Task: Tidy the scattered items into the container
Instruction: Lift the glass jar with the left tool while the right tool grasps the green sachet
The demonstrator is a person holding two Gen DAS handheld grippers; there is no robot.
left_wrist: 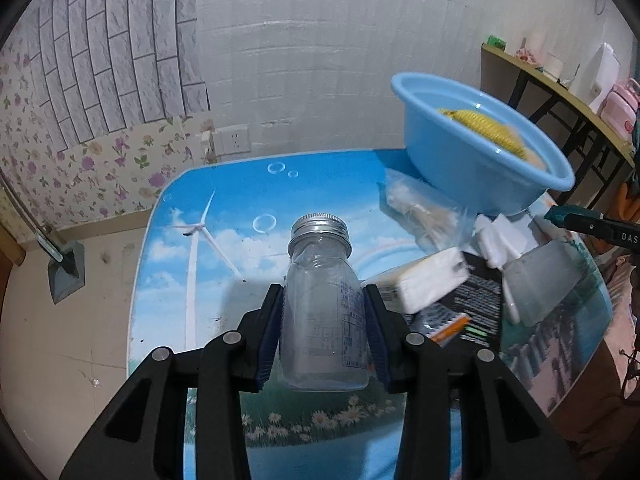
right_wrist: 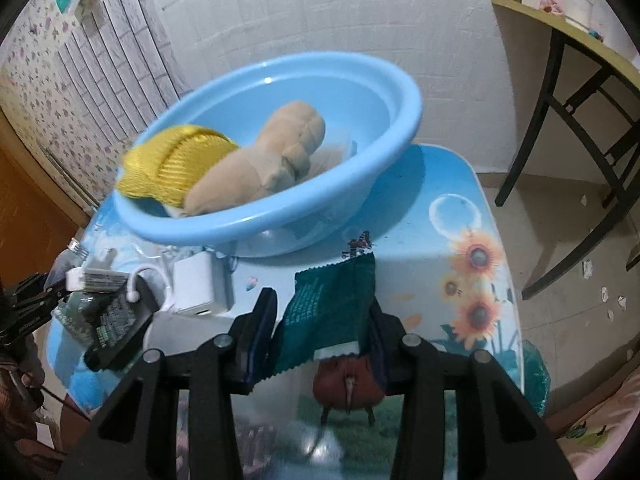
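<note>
Holding a clear bottle [left_wrist: 324,312] tight in the left gripper [left_wrist: 324,320] and a green packet [right_wrist: 332,312] in the right gripper [right_wrist: 320,332], both above the table [left_wrist: 240,200] near the blue bowl [right_wrist: 280,216], might slip and drop if squeezed loosely.

The only letters that read clearly are "DAS", in pale print on the black arm of the other tongs [left_wrist: 612,232], at about three o'clock in the left wrist view. The clear bottle [left_wrist: 324,320] carries a label of fine blue print, too small to read. The black packet [left_wrist: 476,304] at four o'clock has pale lines of text, also illegible. In the right wrist view the green sachet [right_wrist: 332,312] and the dark packet [right_wrist: 116,320] at eight o'clock show print too blurred to make out.
</note>
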